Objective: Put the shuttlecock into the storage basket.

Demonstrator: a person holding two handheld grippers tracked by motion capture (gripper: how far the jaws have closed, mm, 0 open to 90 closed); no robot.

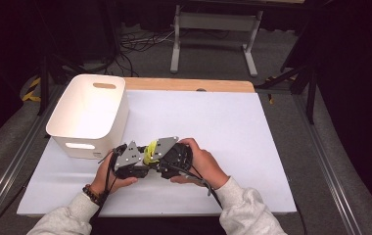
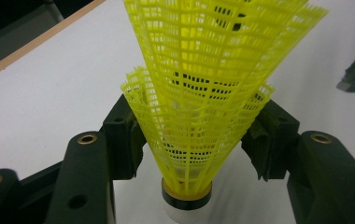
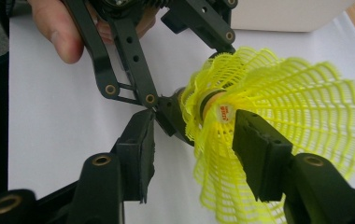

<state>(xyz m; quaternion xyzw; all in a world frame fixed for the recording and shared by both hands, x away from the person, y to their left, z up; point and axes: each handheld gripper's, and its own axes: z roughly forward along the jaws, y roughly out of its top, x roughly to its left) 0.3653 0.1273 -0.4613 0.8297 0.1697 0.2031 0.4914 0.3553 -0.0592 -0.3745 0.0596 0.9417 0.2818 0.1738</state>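
The left gripper (image 2: 194, 140) had its jaws pressed against both sides of a yellow shuttlecock (image 2: 199, 135), low in the frame of the left gripper view, clamping the mesh skirt just above the cork. A second shuttlecock (image 2: 222, 42) sat nested inside the first, its wider skirt flaring toward the top of that frame.

In the right gripper view the right gripper (image 3: 192, 149) stood with its jaws apart. One jaw, lower left of centre, was clear of the mesh. The other, lower right, lay against the skirt of the nested shuttlecock (image 3: 287, 102), and I could not tell whether it pressed on it. The left gripper (image 3: 189, 88) came in from the upper left there, with a hand (image 3: 54, 28) behind it.

From above, both grippers met just left of centre, low in the frame, with the yellow shuttlecocks (image 1: 151, 150) between the left gripper (image 1: 142, 159) and the right gripper (image 1: 157, 155). A hand (image 1: 113, 181) held each tool, above the white surface (image 1: 213, 132). A white bin (image 1: 88, 115) stood on the surface in the left of the frame, near the left gripper.
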